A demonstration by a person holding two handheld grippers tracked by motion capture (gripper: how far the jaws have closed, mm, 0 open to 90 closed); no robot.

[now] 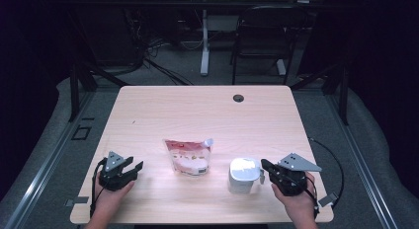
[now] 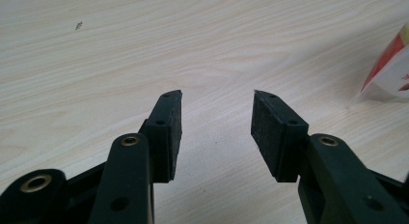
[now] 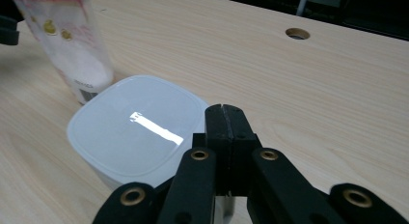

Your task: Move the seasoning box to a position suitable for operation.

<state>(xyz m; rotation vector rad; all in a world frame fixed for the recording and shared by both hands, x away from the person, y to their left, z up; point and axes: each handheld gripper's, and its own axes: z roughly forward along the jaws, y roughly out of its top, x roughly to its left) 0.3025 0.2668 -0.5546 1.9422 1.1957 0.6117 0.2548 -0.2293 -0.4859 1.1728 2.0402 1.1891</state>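
The right gripper (image 1: 265, 167) is closed on nothing, just right of the white lidded container (image 1: 243, 174) near the table's (image 1: 197, 110) front edge. To grasp it well, open wide before closing in. The left gripper (image 1: 134, 166) waits open and empty, left of the pouch (image 1: 188, 156).

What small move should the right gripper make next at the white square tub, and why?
Probably open the right gripper before closing in: its jaws stand pressed together with nothing between them, just beside the white square plastic tub with a lid. Shut like that, they cannot take the tub's rim or side. The left gripper waits open over bare table.
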